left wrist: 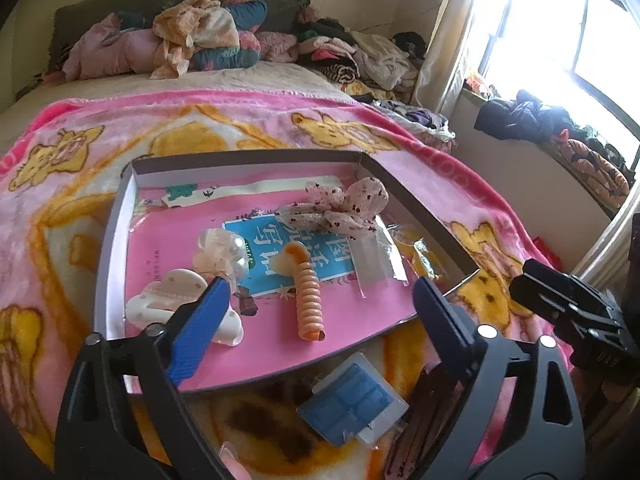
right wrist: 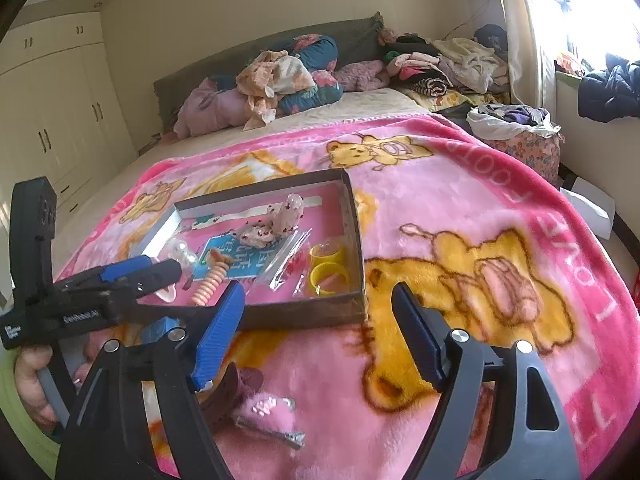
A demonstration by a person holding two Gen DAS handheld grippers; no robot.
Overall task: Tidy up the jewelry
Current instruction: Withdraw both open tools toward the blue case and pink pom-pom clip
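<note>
A shallow box (left wrist: pixel 120 200) with a pink lining lies on the bed's pink bear blanket (right wrist: pixel 460 208). In it lie an orange spiral hair tie (left wrist: pixel 309 300), a spotted fabric bow (left wrist: pixel 344 204), a cream claw clip (left wrist: pixel 168 300), a clear pearl clip (left wrist: pixel 222 254) and yellow rings (right wrist: pixel 326 268). My left gripper (left wrist: pixel 320 300) is open and empty over the box's near edge. My right gripper (right wrist: pixel 318 306) is open and empty just in front of the box (right wrist: pixel 358 232). A blue packet (left wrist: pixel 352 400) lies under the left gripper. A pink fuzzy hair clip (right wrist: pixel 268 416) and a dark brown clip (right wrist: pixel 224 396) lie under the right gripper.
Piles of clothes (left wrist: pixel 200 36) and bedding cover the head of the bed. A window sill with dark clothes (left wrist: pixel 520 116) runs along the right. Wardrobes (right wrist: pixel 48 112) stand on the left. A hand holds the left gripper's handle (right wrist: pixel 36 364).
</note>
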